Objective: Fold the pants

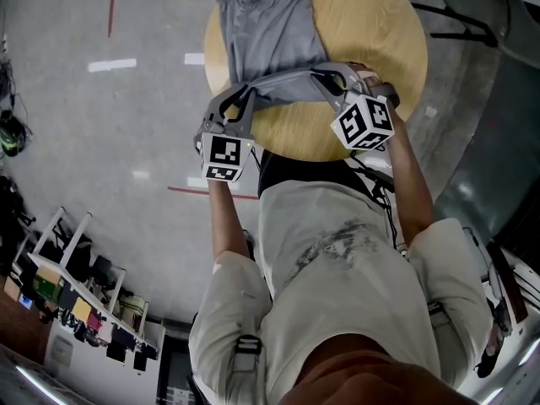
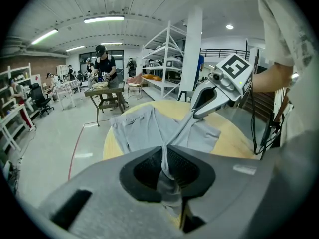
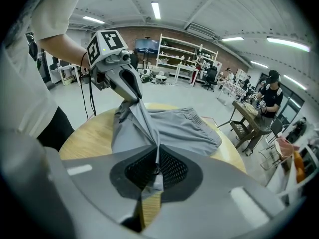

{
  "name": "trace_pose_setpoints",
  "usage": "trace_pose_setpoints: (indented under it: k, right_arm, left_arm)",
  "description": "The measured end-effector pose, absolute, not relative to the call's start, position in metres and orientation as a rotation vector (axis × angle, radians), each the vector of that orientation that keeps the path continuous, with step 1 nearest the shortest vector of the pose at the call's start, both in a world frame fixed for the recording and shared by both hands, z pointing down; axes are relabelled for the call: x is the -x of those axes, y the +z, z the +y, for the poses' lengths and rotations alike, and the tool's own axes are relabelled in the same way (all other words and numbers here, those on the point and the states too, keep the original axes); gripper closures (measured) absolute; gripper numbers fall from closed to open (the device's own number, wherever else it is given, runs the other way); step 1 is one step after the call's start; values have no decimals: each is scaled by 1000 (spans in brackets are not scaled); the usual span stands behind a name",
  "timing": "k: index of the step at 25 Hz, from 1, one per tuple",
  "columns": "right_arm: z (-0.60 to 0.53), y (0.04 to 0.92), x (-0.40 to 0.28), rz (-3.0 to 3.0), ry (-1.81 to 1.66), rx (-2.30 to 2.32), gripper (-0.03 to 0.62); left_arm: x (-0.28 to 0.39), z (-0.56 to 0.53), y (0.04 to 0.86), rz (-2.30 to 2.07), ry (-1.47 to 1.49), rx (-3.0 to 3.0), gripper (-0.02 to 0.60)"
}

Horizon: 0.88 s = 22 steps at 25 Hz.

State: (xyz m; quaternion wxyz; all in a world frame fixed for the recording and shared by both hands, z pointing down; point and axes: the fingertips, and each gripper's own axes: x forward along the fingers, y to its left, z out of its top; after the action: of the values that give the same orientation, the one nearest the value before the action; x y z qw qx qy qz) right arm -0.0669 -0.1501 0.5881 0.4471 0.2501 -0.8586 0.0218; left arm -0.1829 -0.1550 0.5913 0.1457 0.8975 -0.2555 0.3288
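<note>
A grey concrete workshop floor (image 1: 101,125) surrounds the round wooden table (image 1: 371,40) at upper centre. Grey fabric pants (image 1: 270,32) lie on it. The left tool (image 1: 247,91) and right tool (image 1: 322,76) each clamp the pants' lifted near edge.

Long ceiling lights (image 2: 103,19) light the hall brightly and evenly, leaving pale glints on the floor (image 1: 67,108) and only faint shadows. Both gripper views bulge like a fisheye with black corners, and the left hand-held gripper (image 2: 167,176), close to the lens, looks soft.
</note>
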Motion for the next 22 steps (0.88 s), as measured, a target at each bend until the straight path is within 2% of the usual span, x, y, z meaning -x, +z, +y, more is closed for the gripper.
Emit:
trace_pose_setpoints:
  k: [22]
  right_arm:
    - [-260, 595, 52, -2082, -8, -671, 576]
  left_arm:
    - [169, -255, 596, -759, 938, -2588, 540]
